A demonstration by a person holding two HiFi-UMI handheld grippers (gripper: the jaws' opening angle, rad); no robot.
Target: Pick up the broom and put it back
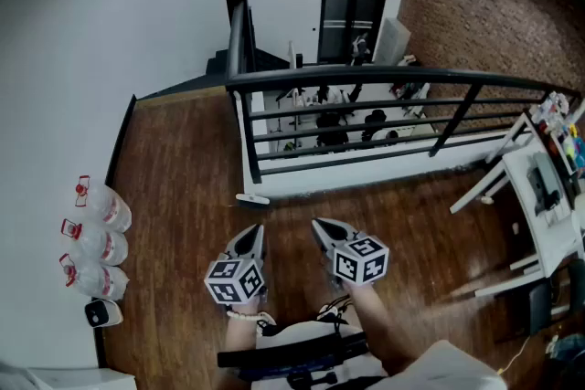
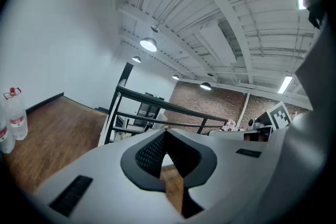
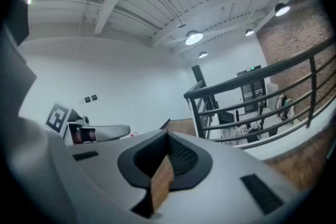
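Note:
I cannot make out a broom for certain in any view. A small white flat object [image 1: 251, 198] lies on the wooden floor at the foot of the railing, a little ahead of my left gripper. My left gripper [image 1: 257, 232] is low in the head view, shut, with nothing between its jaws. My right gripper [image 1: 319, 225] is just right of it, also shut and empty. In the left gripper view the left gripper's [image 2: 165, 131] tips meet, pointing toward the railing. In the right gripper view the right gripper's [image 3: 168, 135] tips meet too.
A black metal railing [image 1: 366, 79] crosses ahead, with a lower level behind it. Three water bottles [image 1: 99, 244] and a small white device [image 1: 103, 313] stand along the left wall. A white desk [image 1: 545, 213] stands at the right.

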